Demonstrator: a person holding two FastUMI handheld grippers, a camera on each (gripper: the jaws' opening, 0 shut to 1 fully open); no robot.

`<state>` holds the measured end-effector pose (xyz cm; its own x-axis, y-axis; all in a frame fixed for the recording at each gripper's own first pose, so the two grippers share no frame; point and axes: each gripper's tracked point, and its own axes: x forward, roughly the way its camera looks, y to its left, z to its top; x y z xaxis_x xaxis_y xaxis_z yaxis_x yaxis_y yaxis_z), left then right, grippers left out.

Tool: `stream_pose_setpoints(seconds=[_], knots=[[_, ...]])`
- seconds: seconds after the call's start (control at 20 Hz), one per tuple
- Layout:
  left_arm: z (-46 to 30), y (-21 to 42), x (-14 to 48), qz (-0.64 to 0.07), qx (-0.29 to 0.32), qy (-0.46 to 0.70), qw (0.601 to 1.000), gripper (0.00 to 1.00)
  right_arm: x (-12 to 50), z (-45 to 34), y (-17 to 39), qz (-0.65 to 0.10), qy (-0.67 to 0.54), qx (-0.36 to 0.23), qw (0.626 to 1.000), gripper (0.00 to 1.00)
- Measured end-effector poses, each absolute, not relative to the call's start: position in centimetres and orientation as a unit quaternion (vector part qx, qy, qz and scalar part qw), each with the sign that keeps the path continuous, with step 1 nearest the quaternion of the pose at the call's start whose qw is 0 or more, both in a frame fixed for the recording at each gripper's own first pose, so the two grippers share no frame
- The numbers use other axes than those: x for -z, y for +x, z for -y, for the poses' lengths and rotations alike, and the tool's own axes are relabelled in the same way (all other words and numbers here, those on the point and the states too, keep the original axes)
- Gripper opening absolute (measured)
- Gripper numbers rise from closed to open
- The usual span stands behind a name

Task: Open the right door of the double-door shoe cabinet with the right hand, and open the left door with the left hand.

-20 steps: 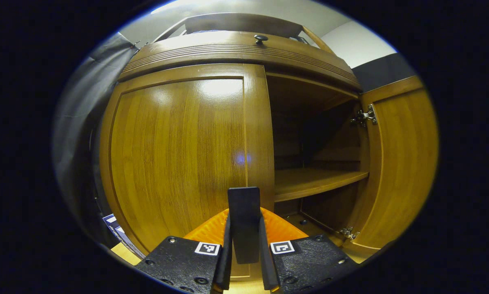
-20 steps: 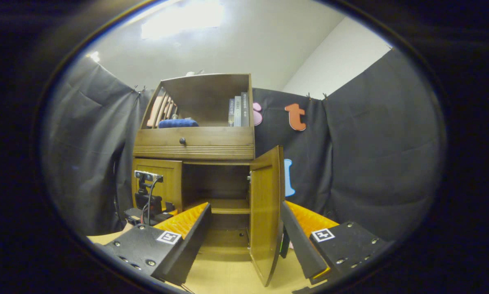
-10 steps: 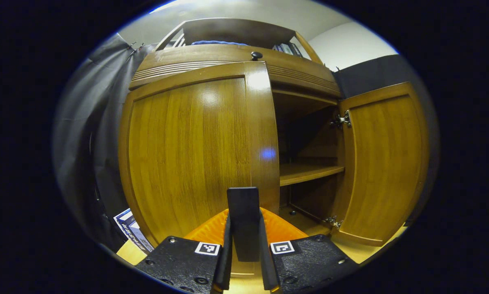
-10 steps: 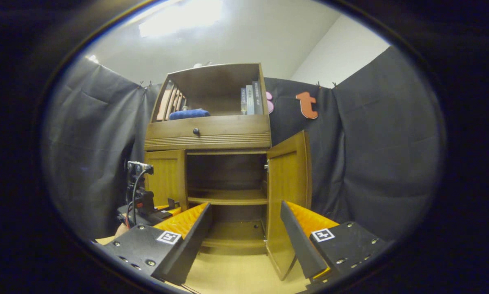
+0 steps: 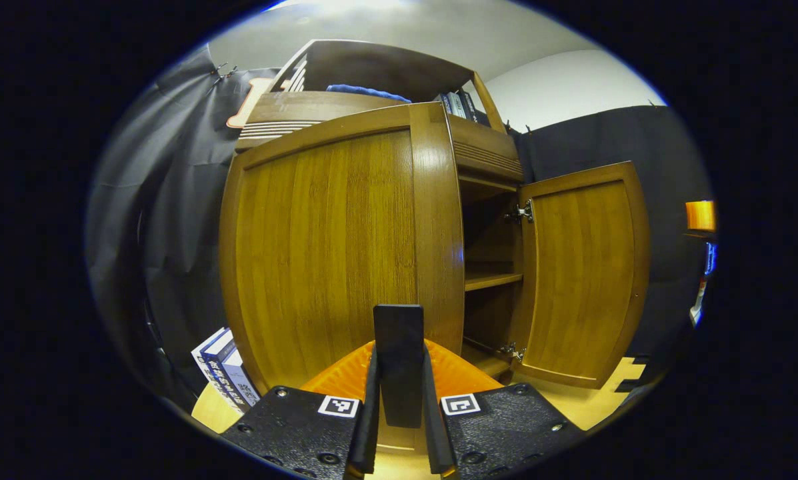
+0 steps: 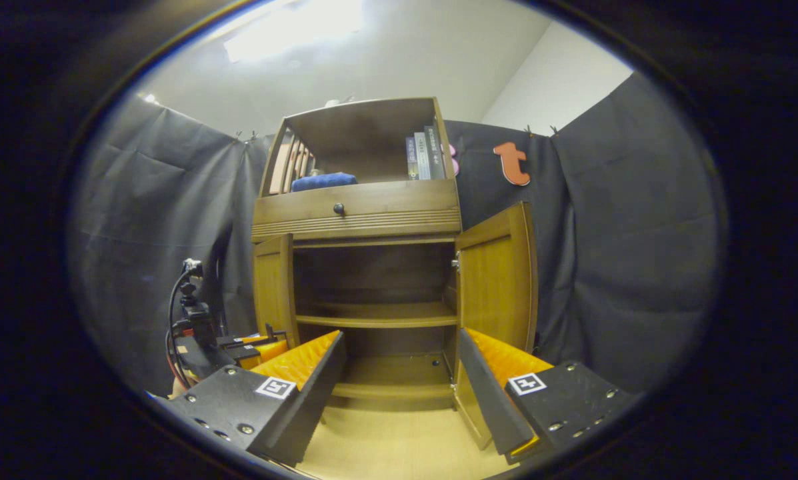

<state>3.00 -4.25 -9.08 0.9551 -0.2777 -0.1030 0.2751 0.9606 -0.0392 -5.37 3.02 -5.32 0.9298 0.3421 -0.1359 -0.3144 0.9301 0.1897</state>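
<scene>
The wooden shoe cabinet (image 6: pixel 359 210) stands with both doors swung out. In the left gripper view the left door (image 5: pixel 325 247) looms close, and my left gripper (image 5: pixel 399 350) is shut on its dark upright handle (image 5: pixel 399 320). The right door (image 5: pixel 585 273) hangs wide open beyond it. In the right gripper view the left door (image 6: pixel 272 287) is turned almost edge-on and the right door (image 6: pixel 499 273) stands open. My right gripper (image 6: pixel 399 393) is open, low in front of the cabinet, with nothing between its fingers. The left gripper (image 6: pixel 252 347) shows by the left door's foot.
Inside the cabinet is a bare shelf (image 6: pixel 379 313). Above are a drawer with a knob (image 6: pixel 339 209), a blue cloth (image 6: pixel 322 181) and books (image 6: pixel 425 157). More books (image 5: pixel 229 373) lean on the floor to the left. Black cloth walls surround the cabinet.
The left door has swung further out with my left gripper shut on its handle. The right gripper stays open, and its view has shifted so the cabinet sits more to the right.
</scene>
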Motion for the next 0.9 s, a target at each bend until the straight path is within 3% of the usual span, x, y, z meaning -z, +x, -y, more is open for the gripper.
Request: stream_pose_setpoints(seconds=[0.35,0.9], knots=[[1.2,-0.2,8.7,-0.072,0.136,-0.017,0.988,0.31,5.4,-4.3,-7.0,-0.079,0.090,-0.183,0.976,1.00],[-3.3,-3.2,8.1,-0.083,0.062,-0.003,0.995,0.30,3.9,-5.0,-8.4,-0.065,0.074,-0.191,0.977,0.97]])
